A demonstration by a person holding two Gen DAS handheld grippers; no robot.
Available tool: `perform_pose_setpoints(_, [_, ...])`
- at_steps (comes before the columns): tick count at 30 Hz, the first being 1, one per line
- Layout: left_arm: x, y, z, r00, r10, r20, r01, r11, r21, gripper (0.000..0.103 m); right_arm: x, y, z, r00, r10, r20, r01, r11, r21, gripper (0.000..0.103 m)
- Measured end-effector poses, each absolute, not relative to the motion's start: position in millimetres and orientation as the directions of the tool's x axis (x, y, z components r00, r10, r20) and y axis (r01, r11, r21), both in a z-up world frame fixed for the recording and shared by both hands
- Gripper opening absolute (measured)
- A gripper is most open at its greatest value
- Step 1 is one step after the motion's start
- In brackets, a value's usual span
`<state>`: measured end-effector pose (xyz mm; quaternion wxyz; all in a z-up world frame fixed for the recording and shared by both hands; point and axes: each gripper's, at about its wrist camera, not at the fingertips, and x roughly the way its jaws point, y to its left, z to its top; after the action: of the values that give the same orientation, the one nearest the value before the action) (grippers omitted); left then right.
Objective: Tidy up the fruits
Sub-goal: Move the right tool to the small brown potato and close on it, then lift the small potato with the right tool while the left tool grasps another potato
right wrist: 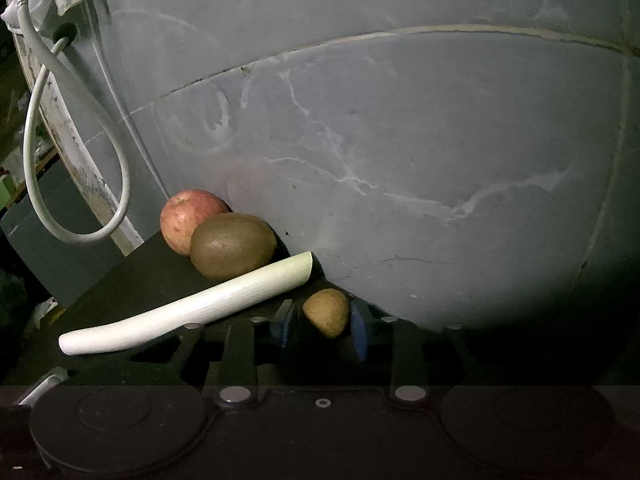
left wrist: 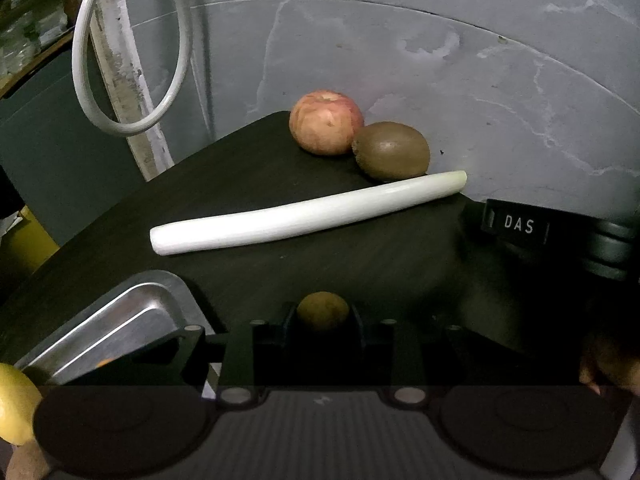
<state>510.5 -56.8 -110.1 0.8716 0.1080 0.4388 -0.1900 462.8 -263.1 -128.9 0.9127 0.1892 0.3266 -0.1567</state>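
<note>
In the left wrist view a small brown fruit (left wrist: pixel 323 309) sits between the black fingers of my left gripper (left wrist: pixel 322 322), which is shut on it just above the dark table (left wrist: pixel 380 264). The right wrist view shows another small brown fruit (right wrist: pixel 326 311) held between the blue pads (right wrist: pixel 359 330) of my right gripper (right wrist: pixel 321 326), close to the wall. Farther back lie a red apple (left wrist: pixel 326 122) (right wrist: pixel 186 222), a large kiwi (left wrist: pixel 392 152) (right wrist: pixel 232 246) touching it, and a long white leek stalk (left wrist: pixel 308 214) (right wrist: pixel 188 306) in front of both.
A metal tray (left wrist: pixel 120 320) (right wrist: pixel 40 388) stands at the table's left, with a yellow lemon (left wrist: pixel 12 400) at the frame's edge. The right gripper's body marked DAS (left wrist: pixel 520 226) is at the right. A grey marbled wall (right wrist: pixel 400 140) backs the table; a white cable loop (left wrist: pixel 132 60) hangs left.
</note>
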Motion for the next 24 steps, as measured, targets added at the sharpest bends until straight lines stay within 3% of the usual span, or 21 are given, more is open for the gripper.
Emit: perform_pose_setpoints(24, [508.2, -60.2, -108.5, 0.546, -0.256, -0.797, 0.427, 0.904, 0.002, 0.031, 449.4, -257.4, -123.0, 0.751, -0.091, -0.654, 0.325, 0.913, 0.246, 0.028])
